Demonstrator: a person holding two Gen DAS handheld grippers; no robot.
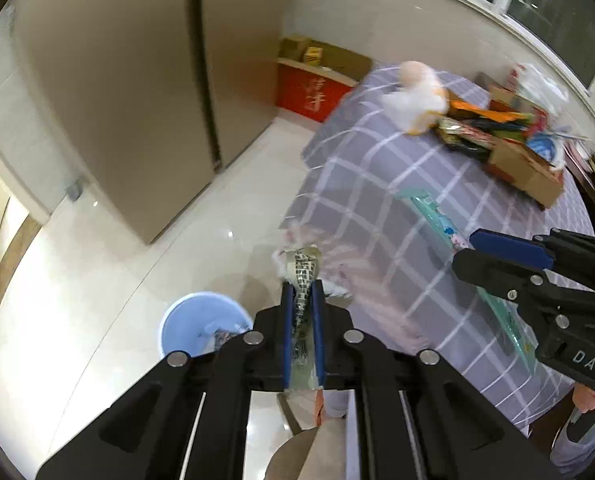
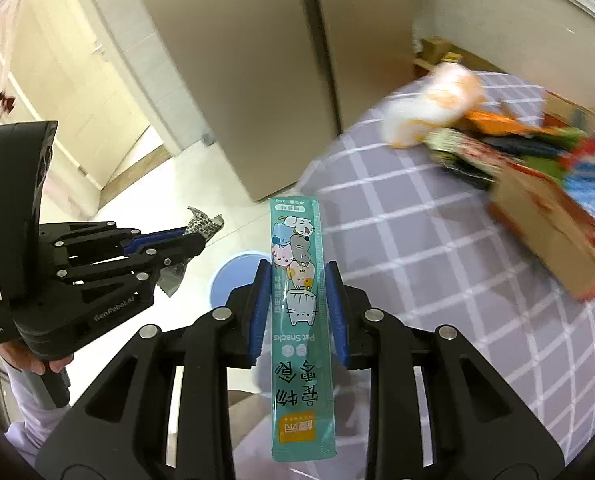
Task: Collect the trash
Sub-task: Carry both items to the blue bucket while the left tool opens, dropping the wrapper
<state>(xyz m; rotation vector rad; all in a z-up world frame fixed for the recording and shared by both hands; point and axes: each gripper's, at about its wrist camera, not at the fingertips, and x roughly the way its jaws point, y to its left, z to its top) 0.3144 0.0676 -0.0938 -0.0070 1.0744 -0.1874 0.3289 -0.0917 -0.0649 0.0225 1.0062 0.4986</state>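
Note:
My left gripper [image 1: 302, 286] is shut on a crumpled checkered foil wrapper [image 1: 304, 270], held above the floor near the blue trash bin [image 1: 195, 326]. It also shows in the right wrist view [image 2: 195, 236] with the wrapper [image 2: 203, 224]. My right gripper [image 2: 297, 280] holds a long teal pet snack sachet [image 2: 297, 268] between its blue pads [image 2: 260, 304], over the table edge. In the left wrist view the right gripper [image 1: 471, 246] grips the same sachet [image 1: 437, 216]. The bin [image 2: 237, 276] lies below, partly hidden.
A table with a purple checked cloth [image 1: 377, 184] carries a cardboard box [image 1: 529, 172] of snack packets and a white and orange plush toy [image 1: 417, 96]. A red box [image 1: 309, 88] stands on the floor by the wall. Beige cabinet doors [image 1: 137, 100] stand behind.

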